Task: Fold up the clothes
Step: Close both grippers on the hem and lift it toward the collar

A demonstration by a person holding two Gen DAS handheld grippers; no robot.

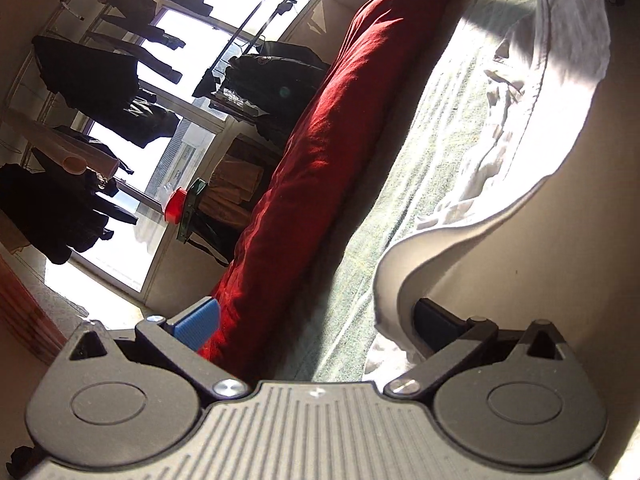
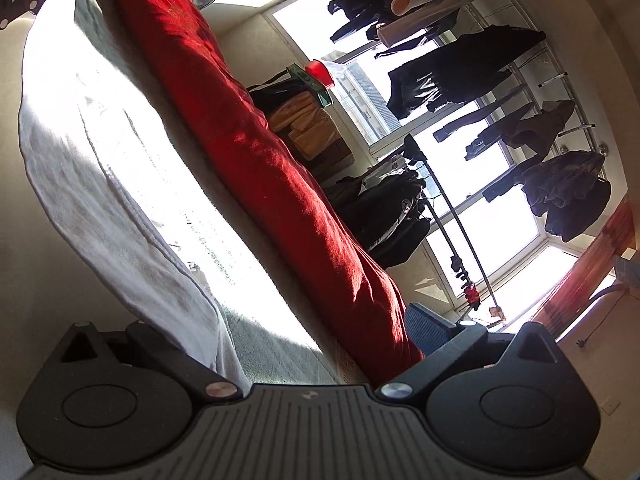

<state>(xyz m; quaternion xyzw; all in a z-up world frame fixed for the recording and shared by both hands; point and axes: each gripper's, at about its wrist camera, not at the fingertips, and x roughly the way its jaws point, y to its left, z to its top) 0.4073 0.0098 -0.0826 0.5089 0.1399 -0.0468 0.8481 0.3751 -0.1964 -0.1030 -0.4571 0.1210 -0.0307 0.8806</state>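
Fingers [image 1: 198,326] of your left gripper [image 1: 316,326] spread wide, white garment [image 1: 516,128] draped over the far one, nothing pinched. Your right gripper [image 2: 280,320] is splayed too, the cloth hiding one pad. It stretches between both above the green bed sheet [image 1: 400,184], red duvet [image 2: 256,136] alongside.

- A bed [image 1: 384,216] in pale green cover is carrying the laundry.
- A red blanket [image 1: 332,128] is lying along it.
- A white garment [image 1: 532,92] is draping beside it.
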